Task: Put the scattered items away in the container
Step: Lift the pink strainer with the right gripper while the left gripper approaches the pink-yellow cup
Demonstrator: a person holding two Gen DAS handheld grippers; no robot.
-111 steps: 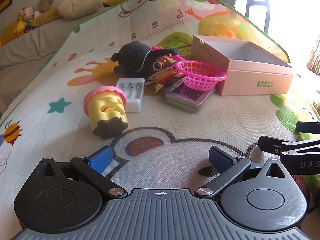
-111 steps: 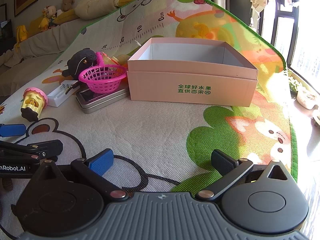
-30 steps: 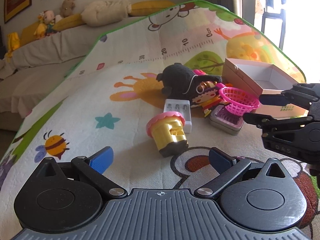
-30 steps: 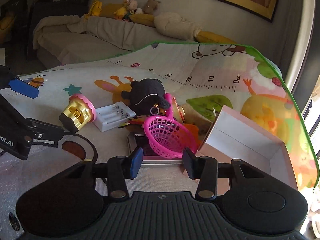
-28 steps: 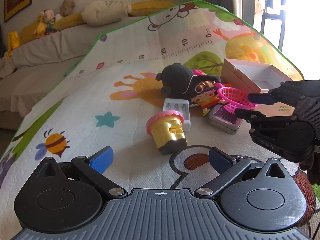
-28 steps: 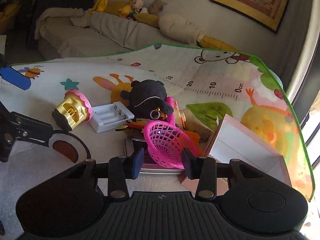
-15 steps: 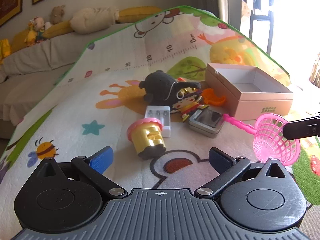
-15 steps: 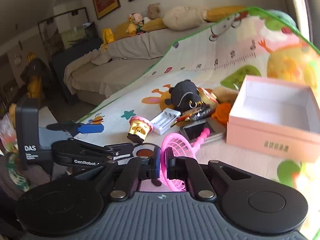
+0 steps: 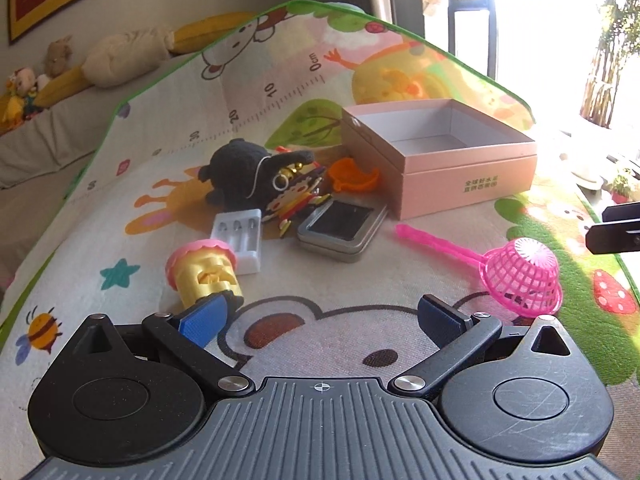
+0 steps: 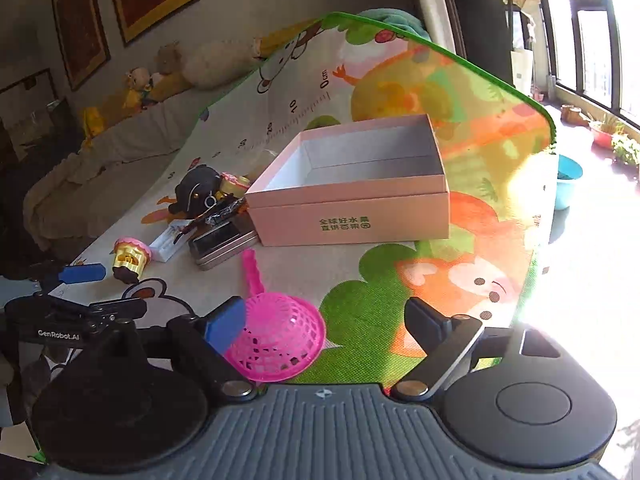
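Right claw [image 10: 324,320] opening above pink strainer [image 10: 276,336], handle pointing toward box [image 10: 352,200].

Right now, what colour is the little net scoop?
Bright pink scoop, clearest in the left wrist view.

one box [image 9: 468,178], one strainer [image 9: 520,276], one tin [image 9: 338,230]

A bright pink mesh sieve [image 10: 280,336] is seen beside the left blue pad of the right gripper [image 10: 326,322]. Ahead of the jaws, a pale pink box [image 10: 352,216] with green lettering and a white interior is seen on a cartoon-printed mat [image 10: 440,272].
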